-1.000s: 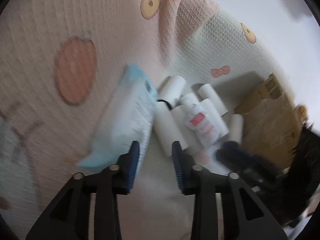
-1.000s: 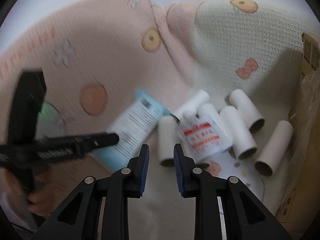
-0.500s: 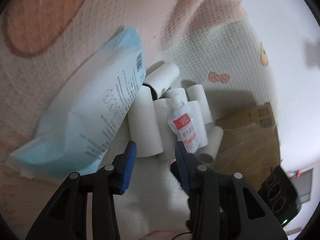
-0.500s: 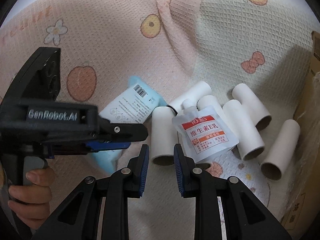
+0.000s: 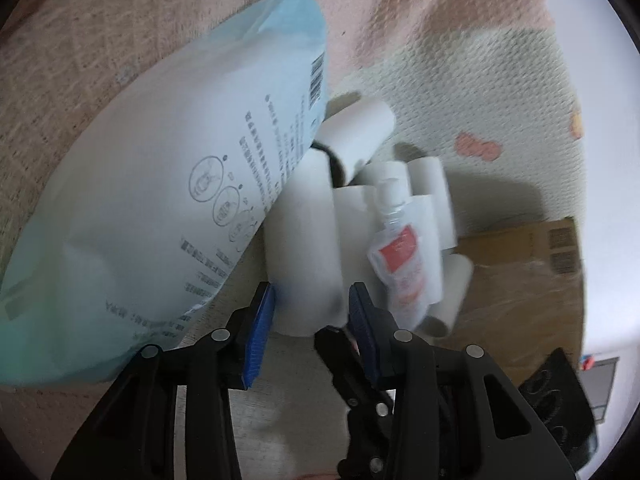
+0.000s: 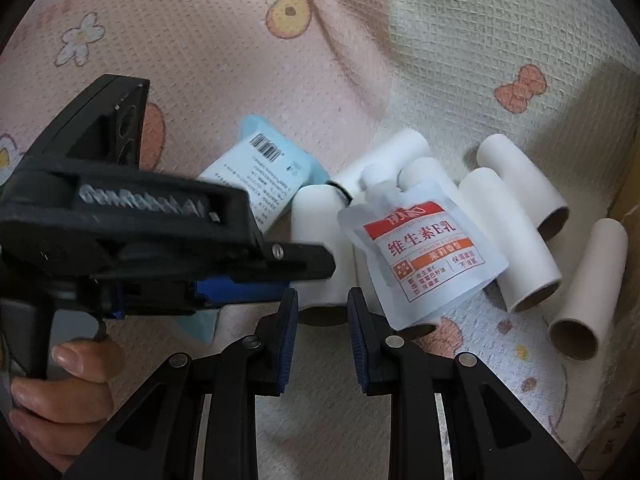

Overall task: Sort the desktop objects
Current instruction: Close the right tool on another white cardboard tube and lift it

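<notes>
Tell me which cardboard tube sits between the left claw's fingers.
The leftmost tube, lying beside the blue-edged wipes pack. Its near end sits between the left claw pads; the other tubes lie farther right, under or beyond the spout pouch.

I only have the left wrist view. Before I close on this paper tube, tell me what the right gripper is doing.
Observer: The right gripper is shut and empty, aimed at the pile's near edge beside the pouch.
Operator: Check my left gripper from that side.
Observer: The left gripper reaches in from the left. Its tip overlaps the nearest tube, and I can't tell if they touch.
Operator: Describe the tubes on the right.
Observer: Three right tubes lie with open brown ends toward the right camera.
</notes>
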`<move>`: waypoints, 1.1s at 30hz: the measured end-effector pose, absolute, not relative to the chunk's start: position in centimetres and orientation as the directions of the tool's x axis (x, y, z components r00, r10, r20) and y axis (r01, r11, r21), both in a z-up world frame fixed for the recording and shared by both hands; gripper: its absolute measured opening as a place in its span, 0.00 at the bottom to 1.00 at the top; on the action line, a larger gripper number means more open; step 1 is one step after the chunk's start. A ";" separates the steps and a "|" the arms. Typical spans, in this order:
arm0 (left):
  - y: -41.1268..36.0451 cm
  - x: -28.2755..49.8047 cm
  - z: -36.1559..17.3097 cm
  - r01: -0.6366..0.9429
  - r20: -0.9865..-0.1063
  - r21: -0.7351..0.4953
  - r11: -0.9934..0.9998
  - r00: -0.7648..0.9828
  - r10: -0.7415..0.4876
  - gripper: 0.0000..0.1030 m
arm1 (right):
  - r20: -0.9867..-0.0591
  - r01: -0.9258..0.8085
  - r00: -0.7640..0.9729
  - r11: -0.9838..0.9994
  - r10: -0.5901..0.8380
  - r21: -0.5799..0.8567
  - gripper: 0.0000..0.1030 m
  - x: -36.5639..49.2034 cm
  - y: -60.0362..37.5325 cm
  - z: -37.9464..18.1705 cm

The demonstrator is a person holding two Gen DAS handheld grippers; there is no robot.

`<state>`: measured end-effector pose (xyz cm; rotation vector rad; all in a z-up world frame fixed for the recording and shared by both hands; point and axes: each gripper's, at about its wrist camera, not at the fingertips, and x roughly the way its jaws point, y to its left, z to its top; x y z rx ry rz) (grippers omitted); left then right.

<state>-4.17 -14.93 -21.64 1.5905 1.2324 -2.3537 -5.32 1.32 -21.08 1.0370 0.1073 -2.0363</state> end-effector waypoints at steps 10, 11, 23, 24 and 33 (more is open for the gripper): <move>-15.0 -4.3 -22.1 0.459 -0.796 -0.592 -0.662 -0.464 0.390 0.40 | -0.699 0.706 -0.305 -0.646 -0.646 0.289 0.25 -6.1 1.2 -21.5; -14.8 -4.3 -22.0 0.456 -0.799 -0.588 -0.669 -0.459 0.389 0.40 | -0.704 0.710 -0.305 -0.646 -0.641 0.280 0.25 -6.0 1.1 -21.5; -12.3 -0.5 -21.4 0.428 -0.832 -0.531 -0.732 -0.425 0.356 0.40 | -0.762 0.718 -0.246 -0.641 -0.599 0.272 0.25 -3.0 2.3 -21.0; -12.0 -0.2 -21.3 0.428 -0.837 -0.522 -0.738 -0.424 0.346 0.40 | -0.766 0.718 -0.237 -0.638 -0.598 0.277 0.25 -2.7 2.5 -21.0; -12.5 -0.1 -21.3 0.444 -0.826 -0.548 -0.709 -0.422 0.374 0.43 | -0.771 0.725 -0.186 -0.615 -0.609 0.310 0.25 -2.3 1.5 -20.7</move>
